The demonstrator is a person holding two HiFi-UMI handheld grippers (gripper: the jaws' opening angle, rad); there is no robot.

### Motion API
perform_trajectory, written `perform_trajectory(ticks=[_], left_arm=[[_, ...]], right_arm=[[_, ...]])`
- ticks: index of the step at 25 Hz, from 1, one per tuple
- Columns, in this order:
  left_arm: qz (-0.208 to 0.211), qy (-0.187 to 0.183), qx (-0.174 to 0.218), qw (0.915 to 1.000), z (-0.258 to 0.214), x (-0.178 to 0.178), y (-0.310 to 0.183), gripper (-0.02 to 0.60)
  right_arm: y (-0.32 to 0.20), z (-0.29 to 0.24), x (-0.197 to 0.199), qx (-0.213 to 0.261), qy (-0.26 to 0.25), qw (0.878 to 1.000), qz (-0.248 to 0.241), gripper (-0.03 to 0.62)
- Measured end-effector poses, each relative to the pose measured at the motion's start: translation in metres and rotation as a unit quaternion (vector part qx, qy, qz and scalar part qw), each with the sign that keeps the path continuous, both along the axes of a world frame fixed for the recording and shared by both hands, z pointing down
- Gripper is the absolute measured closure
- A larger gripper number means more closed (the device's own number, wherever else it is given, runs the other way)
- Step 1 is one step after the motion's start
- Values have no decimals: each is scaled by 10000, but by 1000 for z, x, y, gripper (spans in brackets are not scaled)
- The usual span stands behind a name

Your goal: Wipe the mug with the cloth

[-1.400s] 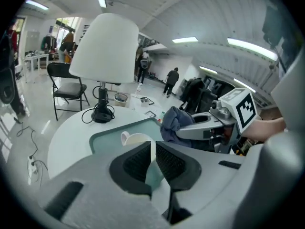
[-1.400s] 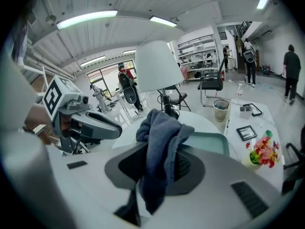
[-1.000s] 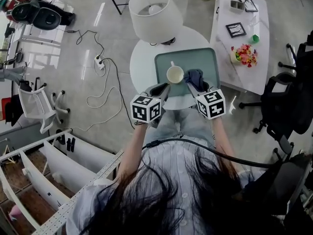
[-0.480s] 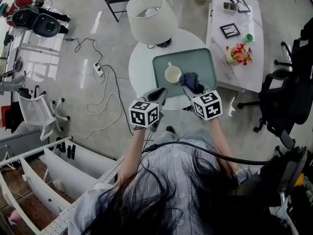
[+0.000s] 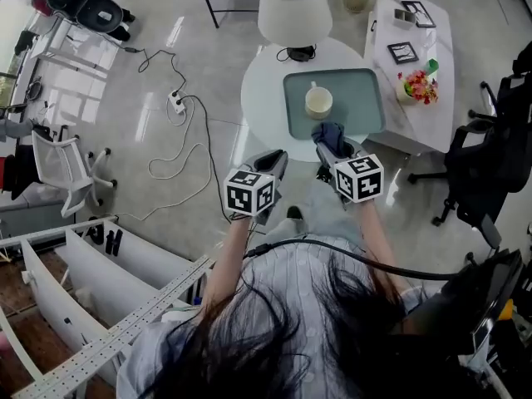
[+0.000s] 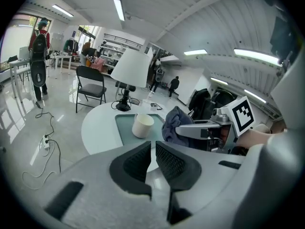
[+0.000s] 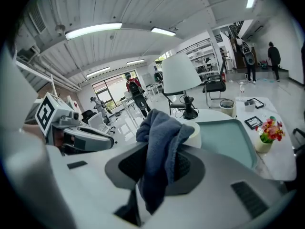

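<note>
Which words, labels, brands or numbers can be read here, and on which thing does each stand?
No words or numbers can be read.
Cubes on the left gripper and right gripper: black square markers only, no letters.
Framed pictures on the side table: too small to read.

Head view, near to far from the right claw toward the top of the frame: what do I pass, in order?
right claw, shut on the blue cloth → white mug on the teal tray → white table lamp
</note>
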State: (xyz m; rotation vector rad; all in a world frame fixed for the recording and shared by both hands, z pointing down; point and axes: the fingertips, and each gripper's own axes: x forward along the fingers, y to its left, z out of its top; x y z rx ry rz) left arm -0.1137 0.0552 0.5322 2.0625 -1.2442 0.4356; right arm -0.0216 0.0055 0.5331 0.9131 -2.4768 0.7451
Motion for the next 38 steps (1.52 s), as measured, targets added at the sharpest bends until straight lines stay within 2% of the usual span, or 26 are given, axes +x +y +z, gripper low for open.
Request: perform_trajectory(ticks=[7, 19, 26, 38], left_arm=[[-101, 125, 160, 9997, -3, -8, 52, 540], [-156, 381, 334, 9986, -21, 26, 87, 540], [-474, 310, 433, 9975, -35, 45, 95, 540], [-861, 95, 558, 9947, -44, 103, 116, 540]], right_arm=[[53, -13, -10, 114, -63, 9998, 127, 500], [106, -34, 12, 262, 29, 9996, -75, 500], [118, -44, 28, 215, -128, 9990, -364, 500], [138, -46, 87, 290, -166, 9965, -760, 500]])
